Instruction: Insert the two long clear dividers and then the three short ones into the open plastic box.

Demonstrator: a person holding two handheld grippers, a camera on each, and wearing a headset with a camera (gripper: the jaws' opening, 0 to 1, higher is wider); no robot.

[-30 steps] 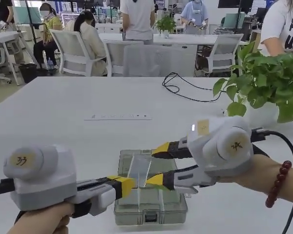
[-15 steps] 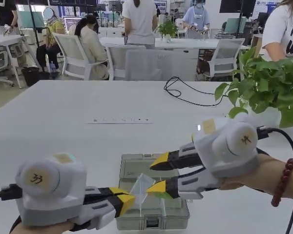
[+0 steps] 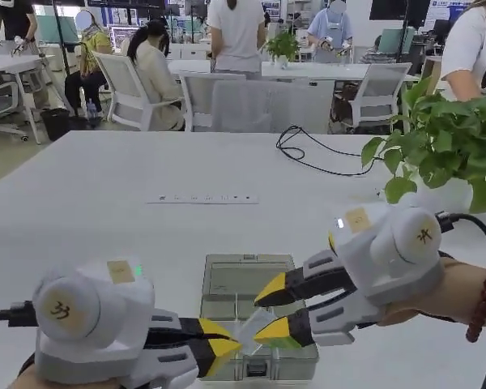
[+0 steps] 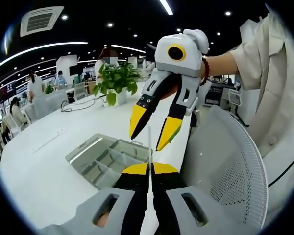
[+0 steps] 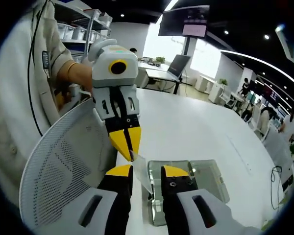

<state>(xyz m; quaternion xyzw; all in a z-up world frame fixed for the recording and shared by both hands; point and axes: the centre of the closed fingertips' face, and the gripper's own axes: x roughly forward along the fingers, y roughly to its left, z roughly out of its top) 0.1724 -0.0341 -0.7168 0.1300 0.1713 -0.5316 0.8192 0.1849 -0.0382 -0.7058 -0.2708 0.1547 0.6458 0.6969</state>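
Observation:
The open plastic box (image 3: 227, 279) lies on the white table in front of me, lid folded back on the far side; it also shows as box (image 4: 103, 161) and box (image 5: 196, 181). My left gripper (image 3: 225, 348) is shut on a clear divider (image 3: 249, 328), held tilted above the box's near edge. In the left gripper view the divider (image 4: 149, 147) appears edge-on between the shut jaws of the left gripper (image 4: 149, 169). My right gripper (image 3: 271, 312) is open, its jaws on either side of the divider's other end. The right gripper (image 5: 147, 172) faces the left gripper (image 5: 129, 147), with the divider (image 5: 141, 171) between.
A leafy plant (image 3: 449, 150) in a white pot stands at the table's right. A black cable (image 3: 316, 150) loops behind it, and a thin strip (image 3: 202, 198) lies mid-table. A white mesh chair back (image 4: 225, 161) is close behind me. People and chairs are beyond the table.
Both grippers have come down and toward me, to the box's near edge. The divider, earlier lying broad over the box, now stands tilted between them. The head camera has shifted.

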